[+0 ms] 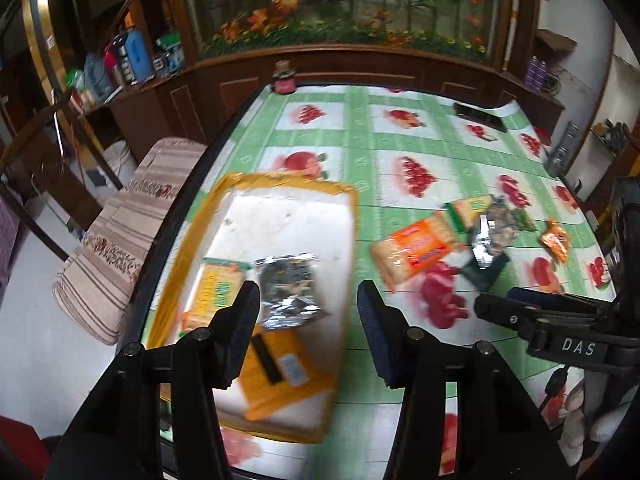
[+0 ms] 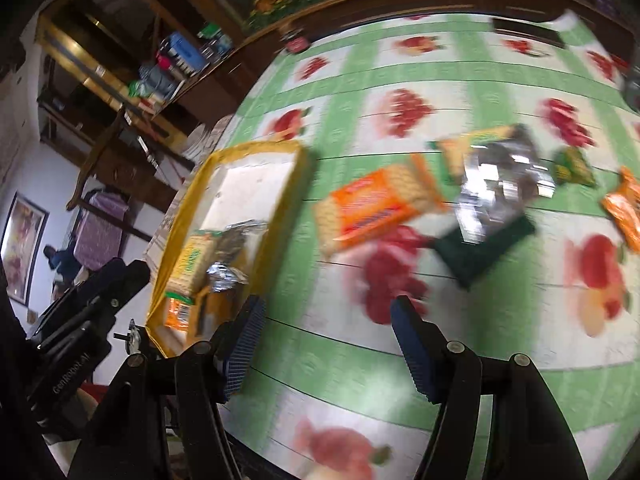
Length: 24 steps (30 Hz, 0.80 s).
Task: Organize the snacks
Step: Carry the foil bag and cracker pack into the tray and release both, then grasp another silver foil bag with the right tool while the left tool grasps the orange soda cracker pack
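A yellow-rimmed tray [image 1: 280, 188] [image 2: 260, 146] holds a green-yellow cracker pack [image 1: 218, 284], a silver foil packet [image 1: 288, 288] and a yellow packet [image 1: 276, 368]. My left gripper [image 1: 308, 292] hangs open above the tray, holding nothing. To the right on the tablecloth lie an orange cracker pack [image 1: 416, 248] [image 2: 372, 204], a silver packet [image 2: 496, 184] on a dark green one [image 2: 484, 252], a yellow-green pack [image 2: 476, 140], a small green packet [image 2: 574, 166] and a small orange packet [image 2: 624, 208]. My right gripper [image 2: 328, 304] hovers over the cloth short of the orange pack, jaws opening, nothing between them.
A red jar [image 1: 284, 80] and a dark flat device [image 1: 478, 118] lie near the table's far edge. A chair with a striped cushion [image 1: 132, 232] stands by the left table edge. Wooden cabinets line the back.
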{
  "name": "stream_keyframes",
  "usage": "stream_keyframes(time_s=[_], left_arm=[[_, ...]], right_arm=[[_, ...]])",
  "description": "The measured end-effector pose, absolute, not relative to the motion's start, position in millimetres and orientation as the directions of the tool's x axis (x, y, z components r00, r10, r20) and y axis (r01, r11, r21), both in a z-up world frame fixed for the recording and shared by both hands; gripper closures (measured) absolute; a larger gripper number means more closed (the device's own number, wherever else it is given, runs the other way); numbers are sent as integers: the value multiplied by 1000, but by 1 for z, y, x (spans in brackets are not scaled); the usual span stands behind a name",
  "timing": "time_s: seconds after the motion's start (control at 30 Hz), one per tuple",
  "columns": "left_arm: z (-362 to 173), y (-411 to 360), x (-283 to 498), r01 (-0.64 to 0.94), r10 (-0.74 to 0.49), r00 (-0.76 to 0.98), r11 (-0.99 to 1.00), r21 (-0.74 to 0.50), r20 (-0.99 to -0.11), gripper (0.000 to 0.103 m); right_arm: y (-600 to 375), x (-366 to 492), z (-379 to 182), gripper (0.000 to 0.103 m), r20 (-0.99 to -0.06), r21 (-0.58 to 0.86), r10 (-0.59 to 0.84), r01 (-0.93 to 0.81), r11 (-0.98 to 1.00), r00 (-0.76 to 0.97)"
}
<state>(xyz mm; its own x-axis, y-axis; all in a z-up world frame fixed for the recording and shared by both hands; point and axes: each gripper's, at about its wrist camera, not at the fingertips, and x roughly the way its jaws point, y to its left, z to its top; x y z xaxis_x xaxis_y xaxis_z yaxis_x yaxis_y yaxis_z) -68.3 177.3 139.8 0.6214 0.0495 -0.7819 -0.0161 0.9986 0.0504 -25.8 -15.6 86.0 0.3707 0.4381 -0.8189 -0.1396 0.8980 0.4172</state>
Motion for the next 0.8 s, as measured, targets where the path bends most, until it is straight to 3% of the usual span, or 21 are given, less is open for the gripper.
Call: stream_keyframes(time_s=[0.37,0.8], left_arm=[[159,109,-86,77,-15,653,996,47,-757,54],[140,124,-90,52,-85,581,996,-67,-810,54]], right_arm=[[-119,-57,112,31,-780,414,372,-30,910,504],[-171,-61,74,30,-802,473,367,126,872,471]])
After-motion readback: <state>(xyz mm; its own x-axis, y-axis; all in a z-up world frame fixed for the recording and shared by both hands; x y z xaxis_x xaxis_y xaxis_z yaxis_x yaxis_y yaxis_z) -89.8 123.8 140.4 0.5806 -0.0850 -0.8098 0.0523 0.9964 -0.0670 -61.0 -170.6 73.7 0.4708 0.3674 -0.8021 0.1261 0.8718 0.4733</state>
